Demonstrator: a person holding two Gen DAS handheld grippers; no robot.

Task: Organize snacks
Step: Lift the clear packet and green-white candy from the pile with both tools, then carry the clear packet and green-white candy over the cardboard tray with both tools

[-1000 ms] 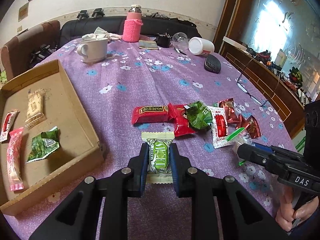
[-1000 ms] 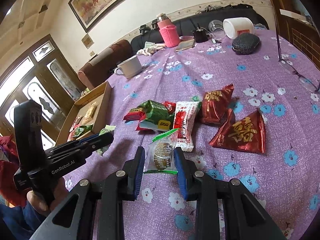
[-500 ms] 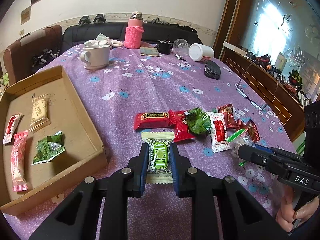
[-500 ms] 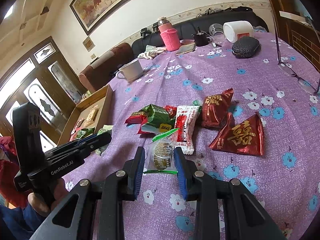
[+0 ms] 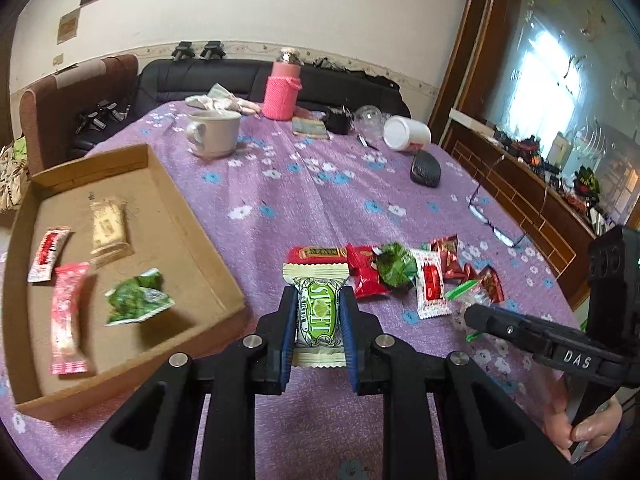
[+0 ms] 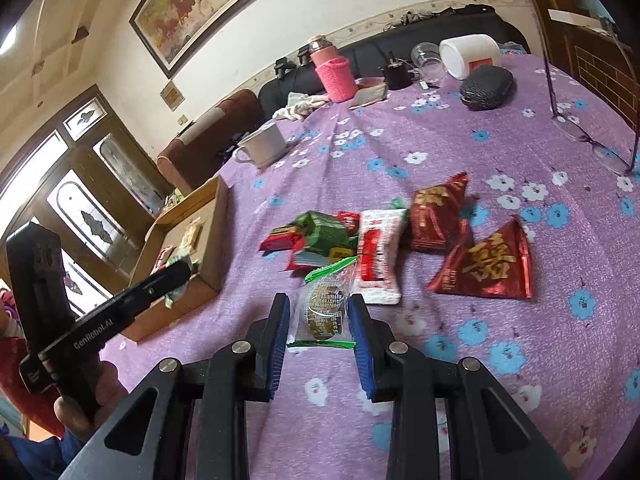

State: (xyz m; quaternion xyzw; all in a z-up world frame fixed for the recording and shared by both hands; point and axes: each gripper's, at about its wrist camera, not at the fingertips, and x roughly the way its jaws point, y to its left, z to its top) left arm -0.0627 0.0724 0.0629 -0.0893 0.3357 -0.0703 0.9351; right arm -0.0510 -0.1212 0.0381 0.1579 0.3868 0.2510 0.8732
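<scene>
Your left tongs (image 5: 319,322) are clamped on a green-and-cream wrapped snack (image 5: 318,312), pads pressing both of its long sides, at the lower centre of the left wrist view; the packet stands upright between them, its crimped top edge overlapping the red bar (image 5: 316,253) behind it. Your right tongs (image 6: 319,322) are closed on a clear packet with green ends (image 6: 325,308), a dark round sweet showing through the film, at the lower centre of the right wrist view. The cardboard tray (image 5: 192,220) fills the left side of the left wrist view, sitting on the purple flowered tabletop (image 5: 320,184). Inside it lie a cream bar (image 5: 107,228), a small red-and-white sachet (image 5: 48,254), a pink packet (image 5: 68,320) and a crumpled green packet (image 5: 138,302), all apart from each other. The loose pile of snacks lies at centre right of that view: red wrappers, a green wrapper (image 5: 394,270) and a white-and-red packet (image 5: 431,282), touching or overlapping. In the right wrist view two dark red triangular pouches (image 6: 484,266) lie to the right of that pile. Toward the upper part of the left wrist view stand a white mug (image 5: 214,134) and a pink knitted bottle cover (image 5: 281,94), well apart from the snacks. Your right tongs also show at the lower right of the left wrist view, with your hand (image 5: 588,432) on the handle.
</scene>
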